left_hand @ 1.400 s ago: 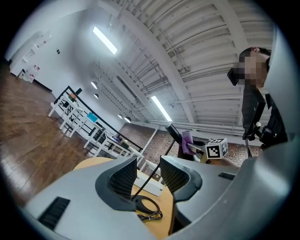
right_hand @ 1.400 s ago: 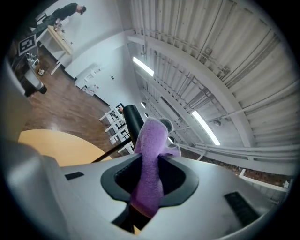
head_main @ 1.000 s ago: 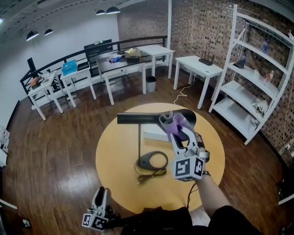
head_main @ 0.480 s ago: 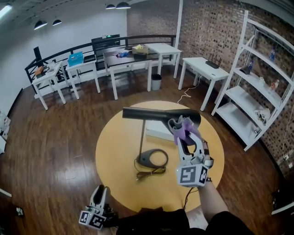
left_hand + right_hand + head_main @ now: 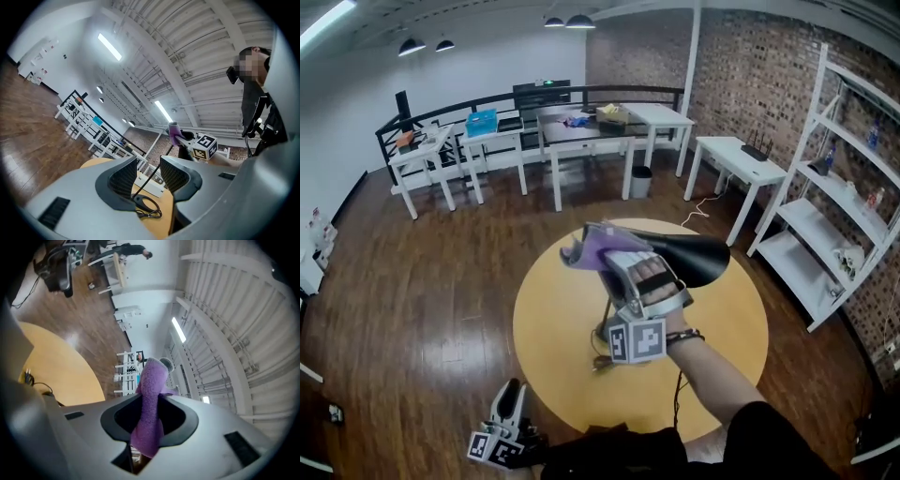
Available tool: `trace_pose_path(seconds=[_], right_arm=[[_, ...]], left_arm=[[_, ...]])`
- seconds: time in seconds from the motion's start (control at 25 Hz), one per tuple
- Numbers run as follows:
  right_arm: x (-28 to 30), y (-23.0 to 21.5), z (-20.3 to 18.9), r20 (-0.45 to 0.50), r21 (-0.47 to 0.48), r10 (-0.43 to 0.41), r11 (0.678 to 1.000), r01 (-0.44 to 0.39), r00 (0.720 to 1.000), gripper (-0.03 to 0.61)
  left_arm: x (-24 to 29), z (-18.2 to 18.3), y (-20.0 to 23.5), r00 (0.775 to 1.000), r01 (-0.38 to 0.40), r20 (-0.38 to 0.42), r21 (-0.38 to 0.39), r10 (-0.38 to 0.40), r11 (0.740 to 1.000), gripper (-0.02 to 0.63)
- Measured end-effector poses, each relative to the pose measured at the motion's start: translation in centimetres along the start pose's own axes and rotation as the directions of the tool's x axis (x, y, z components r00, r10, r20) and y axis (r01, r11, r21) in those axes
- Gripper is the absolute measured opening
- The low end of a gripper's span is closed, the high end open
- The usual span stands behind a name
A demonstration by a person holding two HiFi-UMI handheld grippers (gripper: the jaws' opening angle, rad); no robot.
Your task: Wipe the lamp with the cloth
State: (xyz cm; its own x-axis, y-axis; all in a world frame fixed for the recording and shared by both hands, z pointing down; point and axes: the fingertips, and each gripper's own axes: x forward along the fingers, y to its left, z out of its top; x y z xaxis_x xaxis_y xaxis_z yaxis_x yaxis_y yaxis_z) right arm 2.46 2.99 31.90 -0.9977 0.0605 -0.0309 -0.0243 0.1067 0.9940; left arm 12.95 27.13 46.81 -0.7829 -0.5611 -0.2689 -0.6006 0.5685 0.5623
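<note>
A black desk lamp stands on the round yellow table (image 5: 548,328). Its long head (image 5: 694,258) sticks out to the right of my right gripper (image 5: 609,261), which hides the stem and the base in the head view. That gripper is shut on a purple cloth (image 5: 589,246) held against the left end of the lamp head. The cloth (image 5: 151,399) stands pinched between the jaws. My left gripper (image 5: 508,405) hangs low by the table's near edge, open and holding nothing. Beyond the left gripper's (image 5: 147,177) jaws I see the lamp base (image 5: 139,201), the stem (image 5: 153,174) and the cloth (image 5: 175,134).
A white box (image 5: 149,183) lies on the table behind the lamp, and the lamp's cord (image 5: 150,212) coils by the base. White desks (image 5: 581,136) and a railing line the back. A white shelf unit (image 5: 853,216) stands at the right by the brick wall.
My right gripper has slid left along the lamp head with the cloth, from near its right end to its left end, and rolled over. The left gripper has hardly shifted.
</note>
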Motion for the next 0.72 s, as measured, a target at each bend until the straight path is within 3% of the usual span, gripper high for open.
trace_pose_path(seconds=[0.12,0.44,0.72], right_arm=[[1.0,0.6,-0.6,-0.030,-0.060,0.007,0.998,-0.009,1.000,0.101],[-1.2,2.2,-4.5,-0.138,-0.015,0.008,1.000,-0.011,0.990,0.101],[-3.6,3.2,-9.1,-0.259,0.006,0.059,0.998,-0.059,0.964,0.101]], left_arm=[[-0.5,0.6,0.0,1.000,-0.015,0.025,0.003,0.015,1.000,0.152],[-0.4,-0.6,0.2,1.000,-0.002,0.008,-0.013,0.002,1.000,0.152],[1.0,-1.4,-0.9,0.999,0.039,-0.036,-0.032,-0.040,0.999,0.152]])
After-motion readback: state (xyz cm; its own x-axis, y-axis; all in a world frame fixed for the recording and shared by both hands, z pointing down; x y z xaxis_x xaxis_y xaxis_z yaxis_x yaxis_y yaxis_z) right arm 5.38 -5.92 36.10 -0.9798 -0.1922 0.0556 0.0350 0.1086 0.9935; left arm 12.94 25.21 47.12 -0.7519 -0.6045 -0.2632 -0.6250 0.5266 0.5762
